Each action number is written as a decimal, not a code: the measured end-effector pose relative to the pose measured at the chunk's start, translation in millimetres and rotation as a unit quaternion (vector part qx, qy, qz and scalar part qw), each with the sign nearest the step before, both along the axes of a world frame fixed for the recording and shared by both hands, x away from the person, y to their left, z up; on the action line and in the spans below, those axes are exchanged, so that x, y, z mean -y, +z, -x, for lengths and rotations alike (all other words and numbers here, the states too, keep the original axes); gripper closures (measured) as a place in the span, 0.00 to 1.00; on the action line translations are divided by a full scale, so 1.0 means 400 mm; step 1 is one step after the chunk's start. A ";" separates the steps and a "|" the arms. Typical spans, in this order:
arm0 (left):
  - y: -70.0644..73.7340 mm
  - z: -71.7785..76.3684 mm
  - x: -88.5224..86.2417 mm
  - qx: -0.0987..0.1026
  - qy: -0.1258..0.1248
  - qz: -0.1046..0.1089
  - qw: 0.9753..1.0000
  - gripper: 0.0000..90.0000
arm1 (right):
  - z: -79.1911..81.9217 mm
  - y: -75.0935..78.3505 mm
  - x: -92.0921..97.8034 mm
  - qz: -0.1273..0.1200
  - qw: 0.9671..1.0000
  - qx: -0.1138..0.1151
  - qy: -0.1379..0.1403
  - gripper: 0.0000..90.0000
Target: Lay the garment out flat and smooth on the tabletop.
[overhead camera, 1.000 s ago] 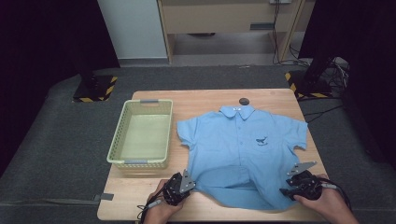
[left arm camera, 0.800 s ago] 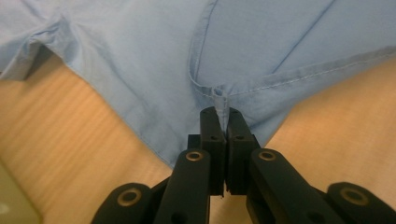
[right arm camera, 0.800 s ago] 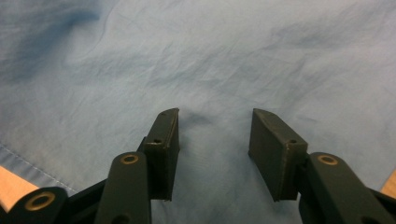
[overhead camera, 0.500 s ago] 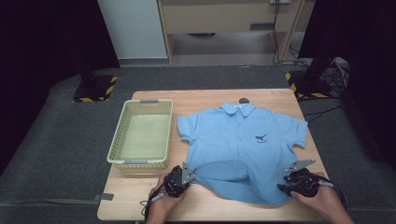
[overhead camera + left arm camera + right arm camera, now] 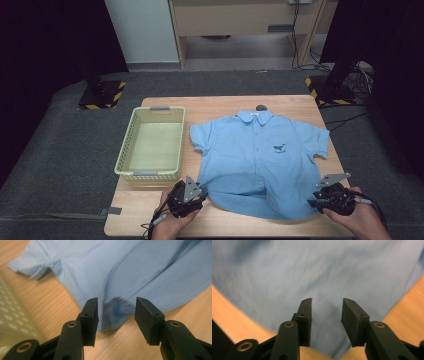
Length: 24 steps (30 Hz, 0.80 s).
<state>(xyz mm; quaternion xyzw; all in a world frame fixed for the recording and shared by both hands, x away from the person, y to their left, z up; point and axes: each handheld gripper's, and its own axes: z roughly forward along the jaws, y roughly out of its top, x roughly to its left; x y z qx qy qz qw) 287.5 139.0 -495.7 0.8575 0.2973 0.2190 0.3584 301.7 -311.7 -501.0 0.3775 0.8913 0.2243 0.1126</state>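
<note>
- Lying flat on the table (image 5: 225, 104), front up and collar toward the far edge, the shirt (image 5: 260, 160) is covering the table's middle and right, its hem reaching close to the near edge.
- Sitting at the shirt's near left hem corner, the left gripper (image 5: 196, 194) is being held in the person's left hand (image 5: 167, 225); in the left gripper view its jaws are standing well apart, with a bunched fold of the hem (image 5: 115, 312) lying between them and neither pad pressing on it.
- Sitting at the near right hem corner, the right gripper (image 5: 315, 200) is being held in the right hand (image 5: 357, 220); in the right gripper view its jaws are likewise standing apart, with cloth (image 5: 324, 277) lying below and between them, unpinched.
- Standing on the table's left part, just beside the shirt's left sleeve, the basket (image 5: 131, 145) is holding nothing.
- Resting just beyond the collar, a small dark object (image 5: 261, 107) is too small to identify.
</note>
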 end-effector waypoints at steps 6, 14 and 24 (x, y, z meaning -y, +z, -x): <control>0.001 -0.026 0.047 -0.013 -0.013 0.004 1.000 0.54 | 0.023 -0.042 0.023 0.000 1.000 -0.021 -0.005 0.72; -0.004 -0.115 0.106 -0.036 -0.012 0.020 0.999 0.50 | 0.021 -0.046 0.031 -0.014 1.000 -0.024 -0.007 0.65; -0.020 -0.206 0.156 -0.086 -0.019 0.054 0.995 0.53 | 0.021 -0.047 0.029 -0.013 1.000 -0.021 -0.004 0.64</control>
